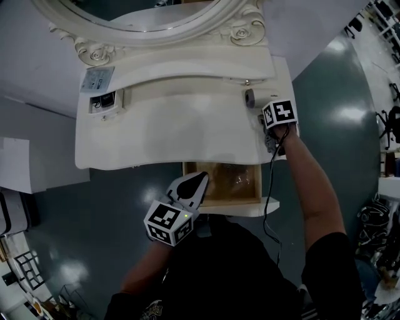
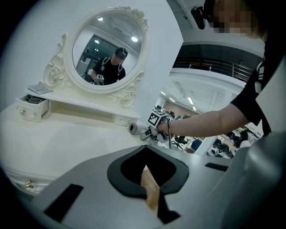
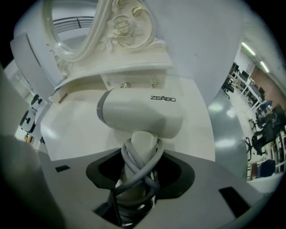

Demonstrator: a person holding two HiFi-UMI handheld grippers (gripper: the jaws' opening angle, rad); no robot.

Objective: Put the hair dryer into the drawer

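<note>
The white hair dryer [image 3: 143, 114] with a grey nozzle lies on the vanity top [image 1: 162, 131] at its right end, near the shelf under the mirror. A grey cord is wound round its handle [image 3: 136, 174]. My right gripper [image 3: 136, 197] points steeply down with its jaws on either side of that handle; dark gaps show on both sides, so it is open. Its marker cube [image 1: 279, 114] sits just right of the nozzle [image 1: 250, 98]. My left gripper [image 1: 199, 181] hovers over the open wooden drawer [image 1: 234, 181], shut and holding nothing.
An oval mirror [image 1: 150, 19] in a carved white frame stands at the back. A small drawer box [image 1: 105, 100] and a card [image 1: 97, 80] sit at the top's left. The drawer's white front [image 1: 250, 207] juts toward me. Chairs [image 1: 390, 125] stand far right.
</note>
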